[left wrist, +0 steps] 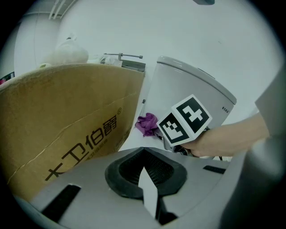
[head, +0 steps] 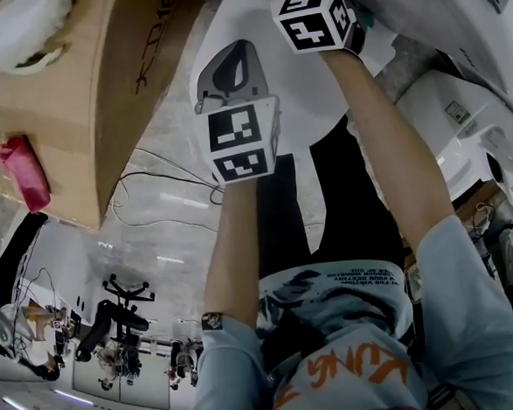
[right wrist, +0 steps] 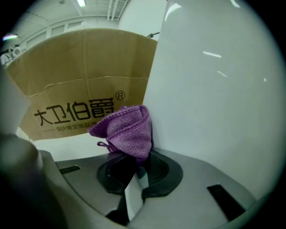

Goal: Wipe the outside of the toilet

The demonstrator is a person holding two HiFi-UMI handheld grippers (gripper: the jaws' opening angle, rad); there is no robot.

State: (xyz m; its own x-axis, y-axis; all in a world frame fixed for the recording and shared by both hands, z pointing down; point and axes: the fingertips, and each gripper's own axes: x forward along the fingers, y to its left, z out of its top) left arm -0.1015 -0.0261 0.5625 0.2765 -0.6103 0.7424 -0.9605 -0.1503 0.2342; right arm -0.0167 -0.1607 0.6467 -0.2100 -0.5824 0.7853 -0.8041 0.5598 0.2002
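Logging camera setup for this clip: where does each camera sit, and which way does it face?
Head view: on the head, steeply down; shows both forearms and the shirt.
Left gripper view: on the left gripper, jaws shut, empty, facing the toilet; right hand shows.
Right gripper view: on the right gripper, clamping the purple cloth beside the toilet.
Shared: the cardboard box appears in all three.

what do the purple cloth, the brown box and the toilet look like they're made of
The purple cloth looks like soft knitted or microfibre fabric, matte, with a fine ribbed weave showing. The brown box is cardboard, matte, with a crease line and black print. The toilet is probably glazed ceramic: white and glossy, with light streaks reflecting on it.
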